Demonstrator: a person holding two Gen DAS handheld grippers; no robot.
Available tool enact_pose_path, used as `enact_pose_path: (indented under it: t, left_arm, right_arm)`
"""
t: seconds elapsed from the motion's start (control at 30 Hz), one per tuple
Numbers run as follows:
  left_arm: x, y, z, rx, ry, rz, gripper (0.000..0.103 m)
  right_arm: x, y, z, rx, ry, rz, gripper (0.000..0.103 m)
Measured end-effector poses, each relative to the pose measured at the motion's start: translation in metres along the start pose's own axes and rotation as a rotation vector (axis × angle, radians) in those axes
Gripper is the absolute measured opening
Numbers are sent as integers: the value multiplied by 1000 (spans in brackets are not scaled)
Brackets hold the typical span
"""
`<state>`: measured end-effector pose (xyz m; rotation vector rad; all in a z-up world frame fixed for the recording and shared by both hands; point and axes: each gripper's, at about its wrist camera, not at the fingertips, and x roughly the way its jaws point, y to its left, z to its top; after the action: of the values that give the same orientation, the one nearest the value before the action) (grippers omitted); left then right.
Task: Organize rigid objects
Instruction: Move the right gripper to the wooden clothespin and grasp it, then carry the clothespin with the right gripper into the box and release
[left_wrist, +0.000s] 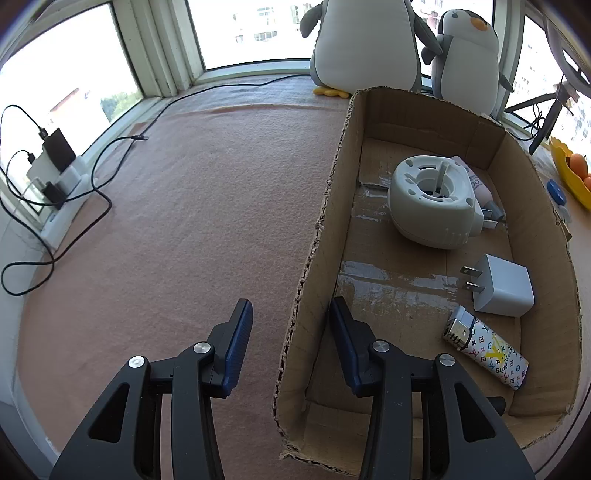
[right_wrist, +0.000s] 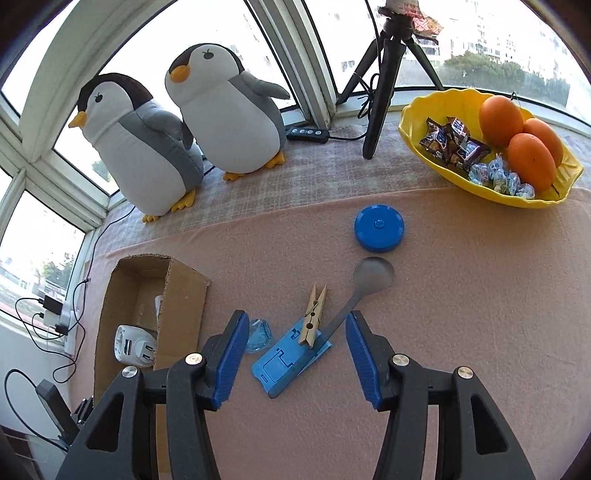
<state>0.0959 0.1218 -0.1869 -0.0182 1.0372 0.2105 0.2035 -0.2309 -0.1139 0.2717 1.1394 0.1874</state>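
Left wrist view: the left gripper (left_wrist: 290, 306) points down at a pink cloth-covered tabletop (left_wrist: 184, 221). Its blue-padded fingers (left_wrist: 236, 343) are spread and straddle the torn left wall of an open cardboard box (left_wrist: 325, 221), with a gap on each side, pinching nothing. The box fills the right half of the frame. Inside it lie a round white plug-in device (left_wrist: 430, 203) at the centre, a white charger (left_wrist: 504, 288) below it and a patterned lighter (left_wrist: 487, 354) at the lower right.

Right wrist view: the right gripper (right_wrist: 297, 317) hangs over loose items at lower centre, fingers spread and empty. Between the fingers on the cloth lie a blue phone stand (right_wrist: 284, 363), with a wooden clothespin (right_wrist: 314, 317) resting on its upper edge and a metal spoon (right_wrist: 373, 275) angled toward the upper right. A clear blue glass piece (right_wrist: 258, 336) sits just beside the left finger. A round blue lid (right_wrist: 378, 229) lies just above the spoon's bowl. The box appears at lower left; two plush penguins (right_wrist: 221, 110) stand at upper left and a yellow bowl (right_wrist: 417, 122) of oranges and sweets at upper right.
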Motion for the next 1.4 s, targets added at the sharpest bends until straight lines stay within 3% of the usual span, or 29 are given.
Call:
enact_pose_path:
  t: [0.33,0.8,0.97,1.1,1.27,1.4]
  left_arm:
    - [0,0,0,3,1,3,43]
    - [-1,-1,0,5,1,5,43]
    - [0,-1,0,5,1,5,43]
    - [-1,-1,0,5,2,5,43]
    - [0,-2,0,5,2,5,43]
    - [-1,-1,0,3,2,5,43]
  right_arm:
    - [36,12,4,-61,78,10,48]
    - [80,12,16,-92,150,-101,47]
    - [87,11,16,-105,181,-129,35]
    - [90,10,13,-120,199,-138,19]
    - [89,9,13,-118,199,-131,11]
    - [83,9,12,-110,177,-120,11]
